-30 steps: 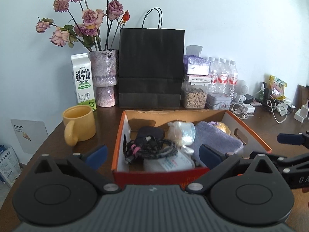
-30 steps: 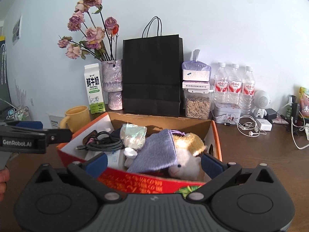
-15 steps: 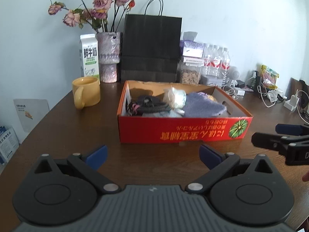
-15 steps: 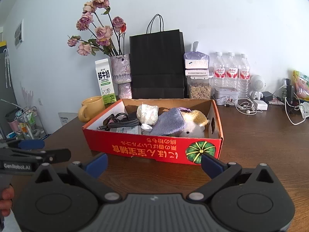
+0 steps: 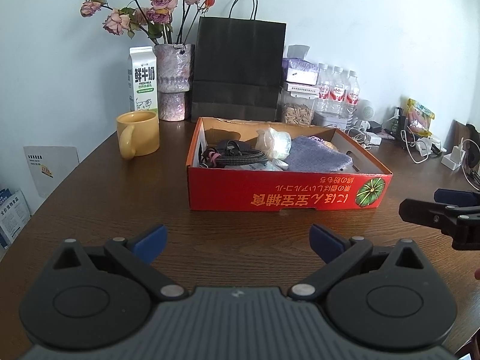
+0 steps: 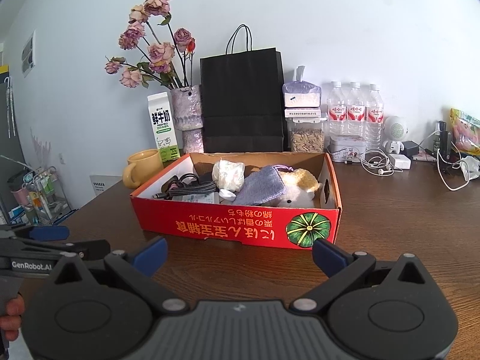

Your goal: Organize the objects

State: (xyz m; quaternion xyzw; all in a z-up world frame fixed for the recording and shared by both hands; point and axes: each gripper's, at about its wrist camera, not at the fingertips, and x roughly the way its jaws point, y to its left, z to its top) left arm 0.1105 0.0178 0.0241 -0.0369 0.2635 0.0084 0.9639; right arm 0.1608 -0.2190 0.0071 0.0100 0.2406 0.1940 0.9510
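Note:
A red cardboard box stands on the brown table; it also shows in the right wrist view. Inside lie a coiled black cable, a crumpled clear bag, a purple-grey pouch and a white plush toy. My left gripper is open and empty, well in front of the box. My right gripper is open and empty, just in front of the box's front wall.
A yellow mug, a milk carton, a vase of dried roses and a black paper bag stand behind the box. Water bottles, a seed jar, cables and chargers sit at the back right.
Both grippers have pulled back from over the box toward the table's front edge. The box and its contents have not moved. Both stay open.

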